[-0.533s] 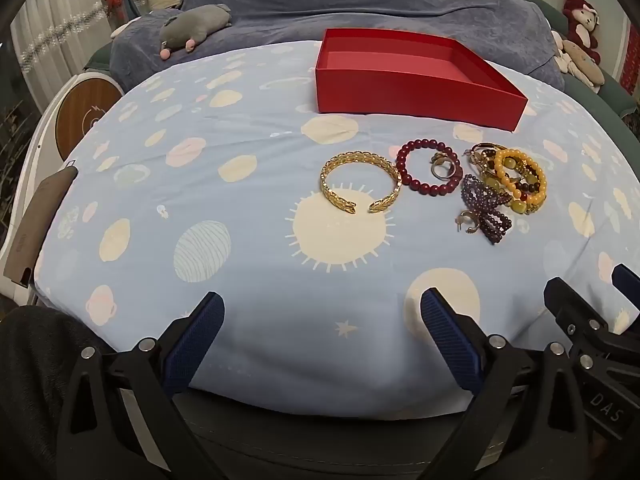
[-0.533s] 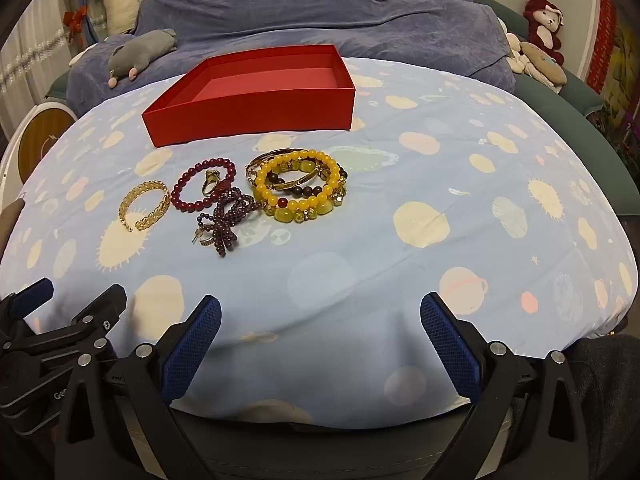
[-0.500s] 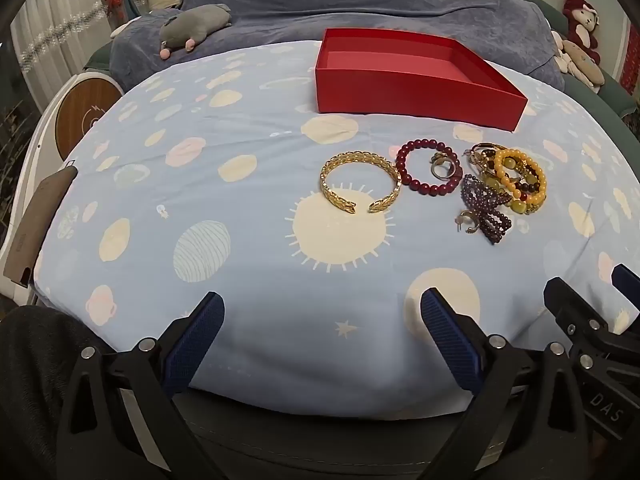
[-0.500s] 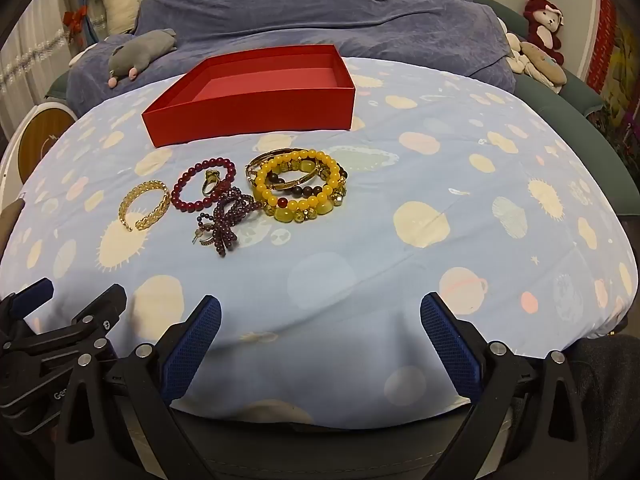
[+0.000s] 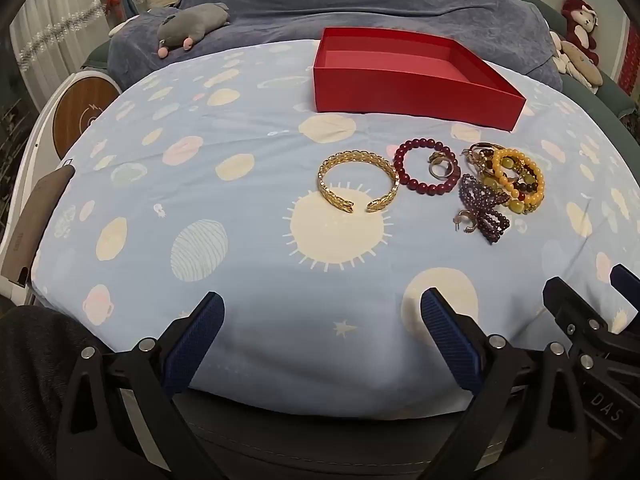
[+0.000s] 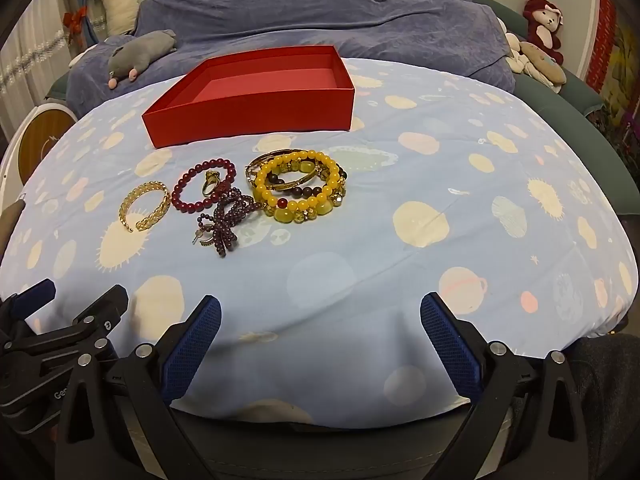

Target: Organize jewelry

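my left claw (image 5: 320, 336) is spread wide and holds nothing, its blue pads hovering over the near edge of a bed sheet (image 5: 240, 240) printed with suns and planets. my right claw (image 6: 320, 336) is just as wide and also empty, touching nothing. on the sheet ahead lie a gold cuff bracelet (image 5: 358, 186), a dark red bead bracelet (image 5: 424, 172) with a ring (image 5: 440, 165) inside it, a purple bead bow (image 5: 484, 208), and a stack of yellow bead bracelets (image 5: 518, 180). beyond them sits an open red box (image 5: 412, 80). the right claw's body, seen from the left camera, reads "das"; the left's begins "ge".
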A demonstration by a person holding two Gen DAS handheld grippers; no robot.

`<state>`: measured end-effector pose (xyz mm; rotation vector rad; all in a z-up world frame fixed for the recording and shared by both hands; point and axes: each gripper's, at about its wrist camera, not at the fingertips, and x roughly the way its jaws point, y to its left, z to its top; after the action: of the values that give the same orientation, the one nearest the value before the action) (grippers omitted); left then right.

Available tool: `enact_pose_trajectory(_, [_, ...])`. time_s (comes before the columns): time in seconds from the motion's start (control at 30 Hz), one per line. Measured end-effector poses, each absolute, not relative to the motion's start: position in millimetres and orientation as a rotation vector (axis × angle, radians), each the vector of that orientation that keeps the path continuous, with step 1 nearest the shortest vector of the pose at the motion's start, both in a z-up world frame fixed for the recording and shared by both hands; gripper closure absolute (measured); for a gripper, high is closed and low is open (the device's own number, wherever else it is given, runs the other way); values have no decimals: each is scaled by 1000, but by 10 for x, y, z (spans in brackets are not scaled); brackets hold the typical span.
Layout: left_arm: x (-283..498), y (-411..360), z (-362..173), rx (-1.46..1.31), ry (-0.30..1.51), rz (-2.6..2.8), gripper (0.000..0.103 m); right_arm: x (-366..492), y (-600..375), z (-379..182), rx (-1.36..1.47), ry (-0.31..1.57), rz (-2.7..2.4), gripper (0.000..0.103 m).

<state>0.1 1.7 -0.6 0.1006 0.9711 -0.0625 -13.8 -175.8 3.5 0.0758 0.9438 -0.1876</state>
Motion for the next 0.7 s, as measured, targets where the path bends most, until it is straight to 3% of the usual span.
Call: enact_pose_trajectory(0.7, [0, 8, -19, 106, 966, -54, 9, -146, -1743, 36, 74, 943, -187, 7])
